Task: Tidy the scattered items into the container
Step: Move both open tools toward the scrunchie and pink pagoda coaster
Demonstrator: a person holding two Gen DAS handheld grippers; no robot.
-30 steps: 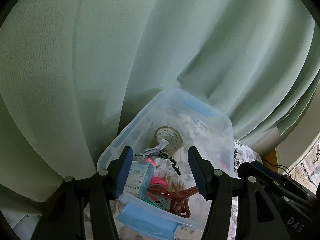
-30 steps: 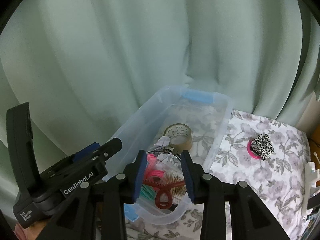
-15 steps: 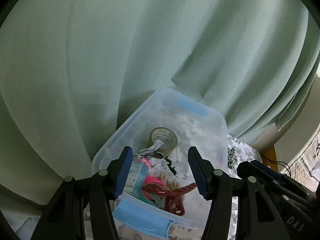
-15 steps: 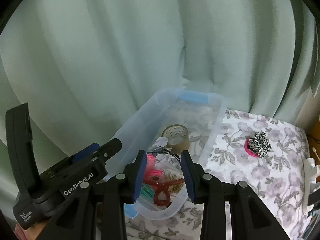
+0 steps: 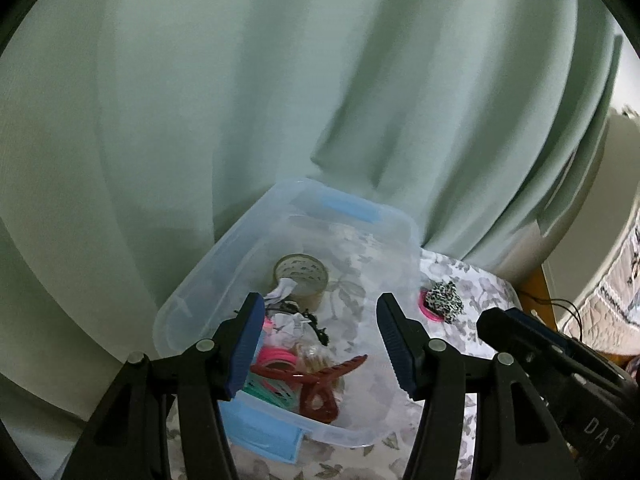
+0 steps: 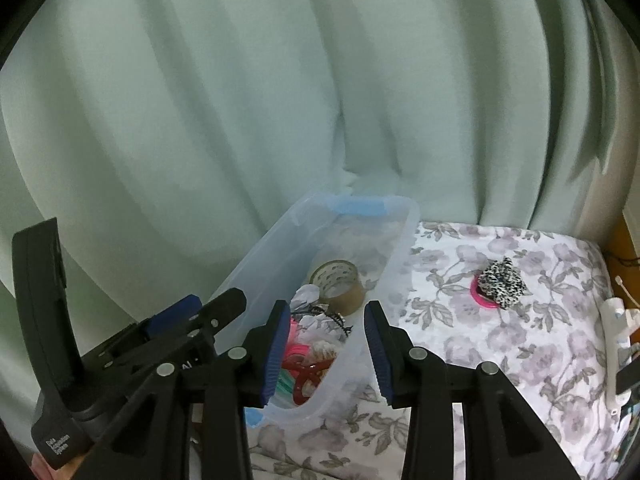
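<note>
While the left gripper point(image 5: 318, 344) hangs over the near end of the bin point(image 5: 192, 308), lower centre of the left wrist view, its jaws stand apart and hold nothing. Inside lie a tape roll point(image 5: 301, 276), a red clip point(image 5: 316, 380), pink bands point(image 5: 276, 357) and crumpled paper point(image 5: 292, 326). One scrunchie point(image 5: 443, 302) sits outside, right of centre, on the floral cloth point(image 5: 472, 280), over a pink ring point(image 5: 425, 309).

Right wrist view: the right gripper point(image 6: 327, 354), lower centre, is likewise spread and empty, straddling the bin's near right wall. The scrunchie lies right of centre, well apart from the bin. Judged soft, light and compressible; not fragile. Best pinched across its bunched middle. The ring beneath looks thin and may stay behind or slip.
</note>
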